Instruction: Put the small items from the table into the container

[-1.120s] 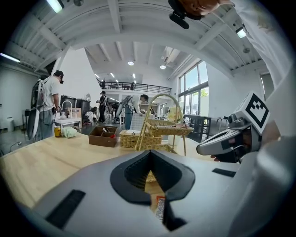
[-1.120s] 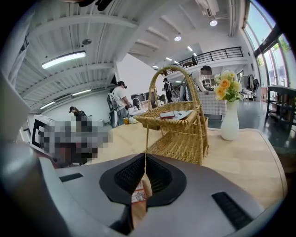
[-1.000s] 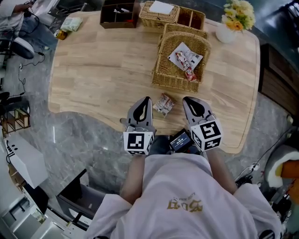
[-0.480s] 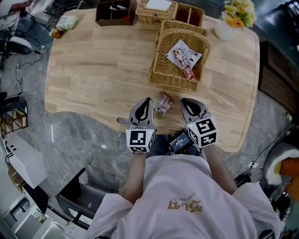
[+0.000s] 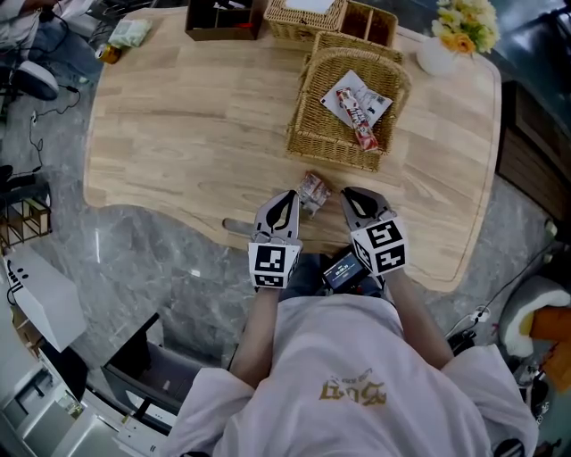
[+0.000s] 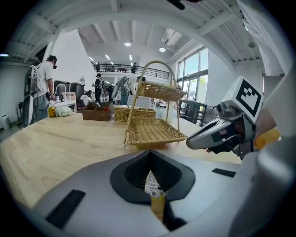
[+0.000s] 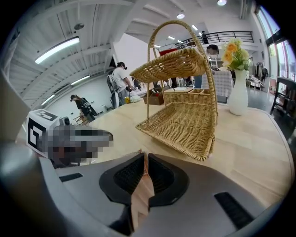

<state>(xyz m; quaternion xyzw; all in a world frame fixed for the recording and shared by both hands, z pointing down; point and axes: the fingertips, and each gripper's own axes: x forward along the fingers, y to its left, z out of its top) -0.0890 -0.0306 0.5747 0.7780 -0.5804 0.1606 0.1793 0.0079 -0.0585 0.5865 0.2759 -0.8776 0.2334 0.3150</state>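
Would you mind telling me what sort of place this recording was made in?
Probably a large open-plan hall or shared workspace: it has a high ceiling with strip lights, a railed mezzanine and tall windows.

The light wooden table (image 5: 196, 116) carries a two-tier wicker basket (image 5: 328, 152), a small packet (image 5: 312, 190) near its front edge, and, along the far edge, a brown box (image 5: 223, 20), a wicker tray (image 5: 303, 18) and a flower vase (image 5: 439, 55).
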